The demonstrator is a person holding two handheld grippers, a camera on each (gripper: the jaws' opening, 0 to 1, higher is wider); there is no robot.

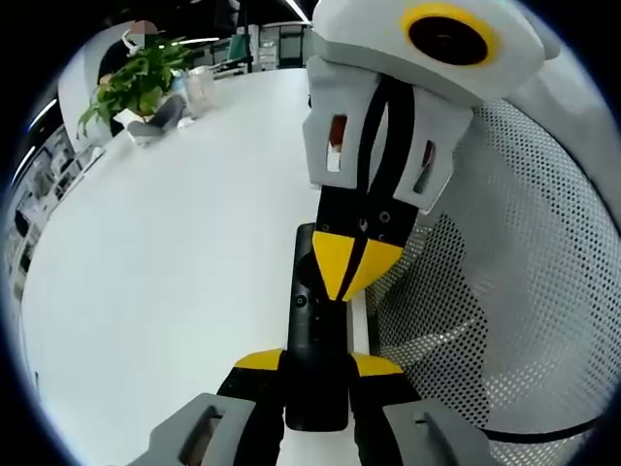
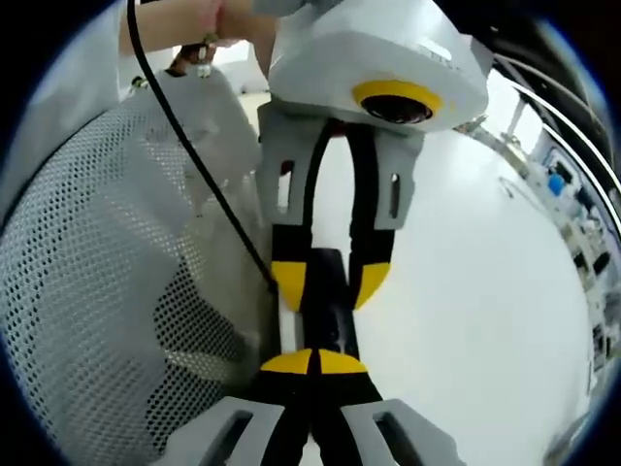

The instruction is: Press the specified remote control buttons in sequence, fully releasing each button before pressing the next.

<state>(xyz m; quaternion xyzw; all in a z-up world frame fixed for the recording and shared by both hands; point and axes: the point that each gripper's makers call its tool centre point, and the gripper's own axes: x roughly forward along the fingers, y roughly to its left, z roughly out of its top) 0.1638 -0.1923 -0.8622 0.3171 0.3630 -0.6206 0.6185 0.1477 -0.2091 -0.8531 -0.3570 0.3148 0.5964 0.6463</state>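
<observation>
A black remote control (image 1: 312, 320) lies lengthwise between my left gripper's (image 1: 318, 365) yellow-tipped jaws, which are shut on its sides near its lower end. My right gripper (image 1: 347, 267) comes down from the upper right, its two yellow tips closed together and resting on the remote's upper face. In the right gripper view, my right gripper (image 2: 312, 362) is shut at the bottom with its tips against the remote (image 2: 328, 291). The left gripper (image 2: 328, 282) reaches in from above and clamps the remote from both sides. The button under the tips is hidden.
A white table (image 1: 184, 252) spreads to the left, with a potted green plant (image 1: 136, 83) at its far end. A white perforated mesh chair (image 1: 524, 291) stands close on the right. A black cable (image 2: 199, 175) crosses the mesh (image 2: 107, 291). A person's hand (image 2: 209, 24) shows at top.
</observation>
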